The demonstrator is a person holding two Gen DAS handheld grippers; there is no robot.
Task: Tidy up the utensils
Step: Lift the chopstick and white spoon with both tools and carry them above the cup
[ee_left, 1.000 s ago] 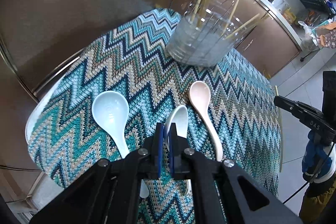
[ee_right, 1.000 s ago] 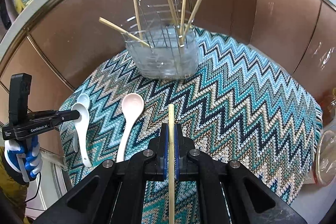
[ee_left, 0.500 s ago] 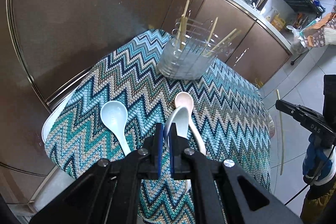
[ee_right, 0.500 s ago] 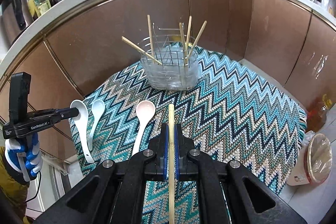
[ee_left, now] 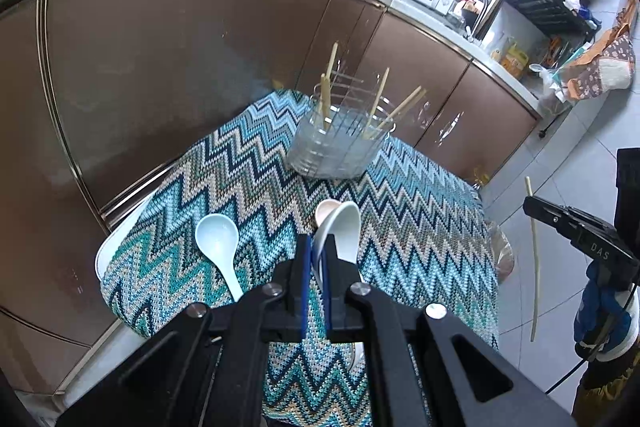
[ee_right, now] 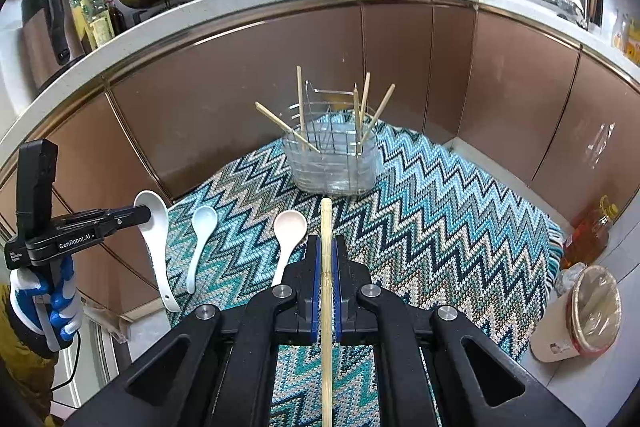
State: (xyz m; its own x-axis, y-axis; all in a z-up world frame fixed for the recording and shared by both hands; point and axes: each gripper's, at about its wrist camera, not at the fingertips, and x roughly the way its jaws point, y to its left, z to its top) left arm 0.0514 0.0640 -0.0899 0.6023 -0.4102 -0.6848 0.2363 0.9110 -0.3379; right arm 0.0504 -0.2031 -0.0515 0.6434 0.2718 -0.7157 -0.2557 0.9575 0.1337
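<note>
Left gripper (ee_left: 316,259) pinching glossy white ceramic spoon (ee_left: 340,231) and right gripper (ee_right: 327,259) clamping thin bamboo chopstick (ee_right: 326,291), both aloft short of clear wire-framed utensil holder (ee_right: 334,163) near zigzag-clothed table's (ee_right: 460,227) far edge: liable to slip from smooth pads or snag standing chopsticks, tipping holder.

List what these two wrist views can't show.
- Held spoon: left view, the tongs hide its handle.
- Pink spoon: left view, mostly behind the held spoon.
- Chopstick: right view, lower end cut off by the frame edge.
- Holder: both views, inner dividers and chopstick bottoms blurred by its wall.
</note>
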